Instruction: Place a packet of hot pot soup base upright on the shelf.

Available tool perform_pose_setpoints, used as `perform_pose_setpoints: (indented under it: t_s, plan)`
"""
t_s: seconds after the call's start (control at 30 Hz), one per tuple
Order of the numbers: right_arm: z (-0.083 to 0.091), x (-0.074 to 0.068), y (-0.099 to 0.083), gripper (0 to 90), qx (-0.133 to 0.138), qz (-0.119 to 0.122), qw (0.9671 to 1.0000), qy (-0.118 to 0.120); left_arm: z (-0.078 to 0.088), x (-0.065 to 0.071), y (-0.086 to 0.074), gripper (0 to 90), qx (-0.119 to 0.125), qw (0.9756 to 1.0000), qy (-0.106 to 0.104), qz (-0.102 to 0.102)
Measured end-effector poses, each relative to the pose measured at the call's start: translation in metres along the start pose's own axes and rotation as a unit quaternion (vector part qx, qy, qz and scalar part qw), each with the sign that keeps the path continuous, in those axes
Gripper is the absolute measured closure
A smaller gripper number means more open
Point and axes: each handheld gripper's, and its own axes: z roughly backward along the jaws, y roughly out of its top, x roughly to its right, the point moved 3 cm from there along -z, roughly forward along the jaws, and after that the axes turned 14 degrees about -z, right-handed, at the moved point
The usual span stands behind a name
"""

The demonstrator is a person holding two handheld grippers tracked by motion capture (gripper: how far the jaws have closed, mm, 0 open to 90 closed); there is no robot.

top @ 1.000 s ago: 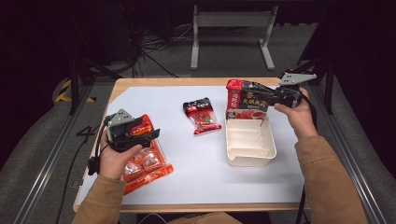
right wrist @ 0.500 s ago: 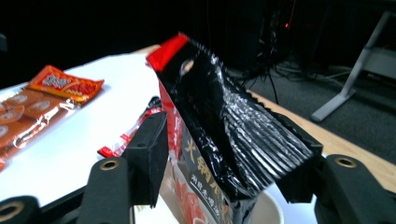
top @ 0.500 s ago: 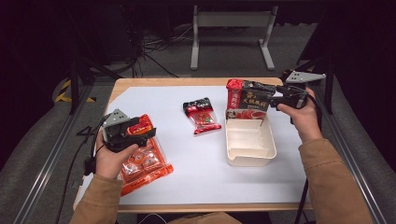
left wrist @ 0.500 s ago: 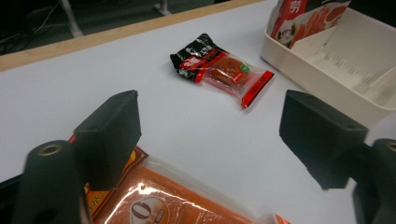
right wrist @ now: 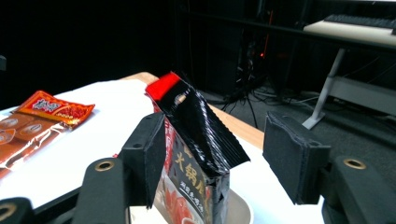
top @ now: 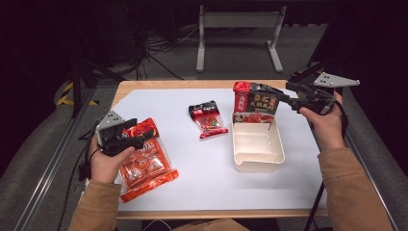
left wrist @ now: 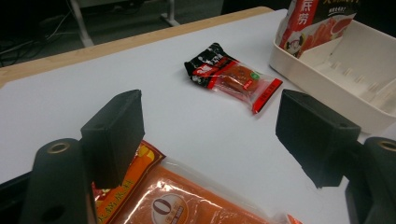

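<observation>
Black jaws of your right gripper (top: pixel 284 98) have just been opening and now stand apart on either side of the tall black-and-red pouch (top: pixel 255 101); in the right gripper view (right wrist: pixel 212 161) the left jaw sits close against the pouch's face, while the right jaw is clear of it, so nothing is clamped. That pouch stands upright at the far end of the white tray (top: pixel 257 147), its foot inside the tray and its red top corner leaning away from you. Your right hand (top: pixel 325 120) holds the gripper just beyond the tray's far right corner.

Left of the tray, near its far end but apart from it, a small red-and-black snack packet (top: pixel 208 119) lies flat on the white surface (top: pixel 202 178).

Well to the left of the tray, your left gripper (top: pixel 139 137) is wide open and holds nothing. It hovers low over the far end of the large orange packet (top: pixel 144 166), which lies flat near the surface's left front corner. In the left gripper view (left wrist: pixel 210 135) the jaws frame bare surface, with the orange packet (left wrist: pixel 187 200) beneath them.
</observation>
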Motion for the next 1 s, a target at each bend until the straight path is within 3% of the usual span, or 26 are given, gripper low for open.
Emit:
perform_pose_setpoints:
  t_s: [0.13, 0.3, 0.4, 0.6, 0.8, 0.9, 1.0]
  plan:
    - [0.010, -0.014, 0.004, 39.0, 0.014, 0.005, 0.9999, 0.001, 0.005, -0.006, -0.003, 24.8, 0.003, 0.9999, 0.009, 0.006]
    - [0.012, -0.034, 0.005, 39.3, 0.003, -0.001, 0.9997, 0.026, 0.015, -0.016, -0.006, 25.9, -0.001, 0.9994, 0.033, 0.012]
    - [0.010, -0.047, 0.002, 39.8, -0.010, 0.003, 0.9999, 0.010, 0.021, -0.023, -0.008, 27.5, 0.001, 0.9988, 0.047, 0.015]
    - [0.006, -0.067, -0.007, 42.6, -0.023, 0.003, 0.9986, 0.048, 0.028, -0.035, -0.015, 32.8, 0.007, 0.9982, 0.058, 0.013]
    - [0.002, -0.079, -0.020, 41.8, -0.043, -0.002, 0.9968, 0.067, 0.030, -0.041, -0.019, 35.1, 0.012, 0.9978, 0.065, 0.005]
    - [0.001, -0.083, -0.026, 40.9, -0.045, -0.006, 0.9961, 0.075, 0.031, -0.046, -0.023, 35.7, 0.009, 0.9961, 0.088, 0.000]
    - [-0.003, -0.084, -0.030, 39.8, -0.053, -0.005, 0.9958, 0.074, 0.031, -0.049, -0.025, 37.2, 0.017, 0.9956, 0.092, 0.006]
